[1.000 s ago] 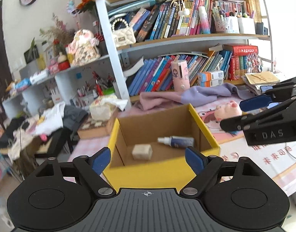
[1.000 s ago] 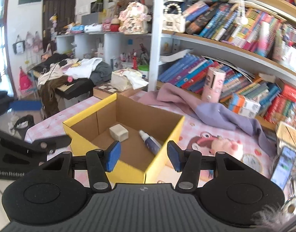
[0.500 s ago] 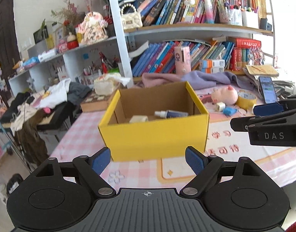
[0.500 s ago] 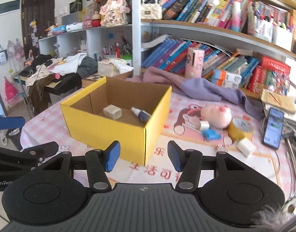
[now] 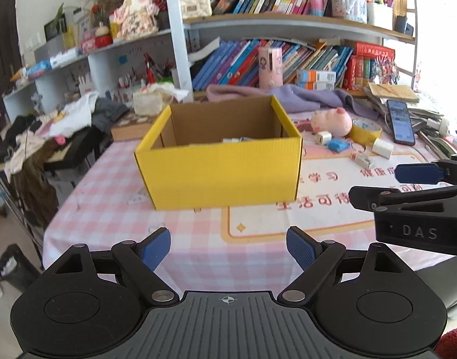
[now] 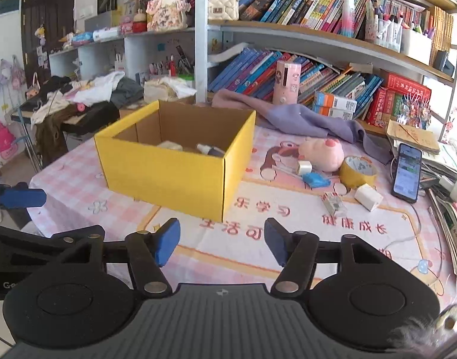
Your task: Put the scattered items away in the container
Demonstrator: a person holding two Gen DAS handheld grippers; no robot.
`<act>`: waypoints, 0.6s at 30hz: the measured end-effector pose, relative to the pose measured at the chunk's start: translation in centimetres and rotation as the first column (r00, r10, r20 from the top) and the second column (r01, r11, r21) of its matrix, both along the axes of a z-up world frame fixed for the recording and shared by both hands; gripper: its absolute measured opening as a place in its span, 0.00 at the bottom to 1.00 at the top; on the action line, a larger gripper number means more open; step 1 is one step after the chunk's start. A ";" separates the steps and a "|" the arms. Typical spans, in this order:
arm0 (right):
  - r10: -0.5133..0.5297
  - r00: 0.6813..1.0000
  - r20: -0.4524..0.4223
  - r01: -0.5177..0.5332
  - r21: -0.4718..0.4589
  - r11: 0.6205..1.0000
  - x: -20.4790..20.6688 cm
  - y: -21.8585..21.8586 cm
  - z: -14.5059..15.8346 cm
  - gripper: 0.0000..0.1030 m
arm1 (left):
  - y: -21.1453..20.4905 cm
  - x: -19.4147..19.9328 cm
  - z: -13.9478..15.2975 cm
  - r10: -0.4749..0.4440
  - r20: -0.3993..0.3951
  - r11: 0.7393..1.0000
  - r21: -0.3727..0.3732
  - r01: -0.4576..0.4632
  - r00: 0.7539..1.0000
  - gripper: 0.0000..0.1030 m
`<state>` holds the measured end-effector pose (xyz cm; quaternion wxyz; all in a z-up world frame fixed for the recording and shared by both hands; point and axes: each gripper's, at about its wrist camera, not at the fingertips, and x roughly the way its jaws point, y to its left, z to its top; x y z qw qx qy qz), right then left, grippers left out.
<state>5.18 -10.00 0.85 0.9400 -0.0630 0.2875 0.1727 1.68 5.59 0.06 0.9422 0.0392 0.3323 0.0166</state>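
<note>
Hovering nearest the cameras over the pink checked tablecloth (image 5: 114,209), both grippers carry nothing: the left gripper (image 5: 228,248) has its blue-padded fingers set wide apart, and the right gripper (image 6: 221,240) has its jaws opening, with only bare cloth between them. Each tool cuts into the other's view at the frame edge, so only part of it shows there. Farther back stands the open yellow cardboard box (image 6: 168,173); its near wall hides most of the floor, and from the right wrist just the tip of a small white-capped bottle (image 6: 209,150) and a pale lump (image 6: 170,145), too hidden to identify, peek over the rim. To the right of the box lie the scattered pieces: a small white roll (image 6: 304,167), a blue wrapped packet (image 6: 316,180), a small printed carton (image 6: 333,204), a white block (image 6: 368,197), a yellow tape roll (image 6: 358,171) and a pink plush toy (image 6: 321,153), with a lit phone (image 6: 406,172) at the far right. Beyond them a lilac cloth (image 6: 303,118) sprawls below crowded bookshelves (image 6: 318,36), their titles unreadable.
</note>
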 end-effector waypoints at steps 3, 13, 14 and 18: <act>-0.008 1.000 -0.007 0.008 -0.012 1.000 -0.4 -0.2 -0.2 0.67 | -0.1 0.1 -0.6 0.008 -0.030 1.000 -0.011 -0.008 1.000 0.89; -0.049 0.998 -0.048 0.048 -0.029 0.998 -0.9 -1.1 -0.9 0.77 | -0.9 0.2 -1.7 -0.015 -0.090 1.000 -0.017 0.013 0.996 0.96; -0.054 0.997 -0.050 0.052 -0.031 0.998 -1.0 -1.2 -0.9 0.78 | -1.1 0.2 -1.9 -0.019 -0.098 1.000 -0.021 0.017 0.995 0.96; -0.073 0.996 -0.059 0.071 -0.035 0.997 -1.0 -1.5 -1.1 0.80 | -1.5 0.2 -2.2 -0.040 -0.119 0.999 -0.030 0.037 0.992 0.96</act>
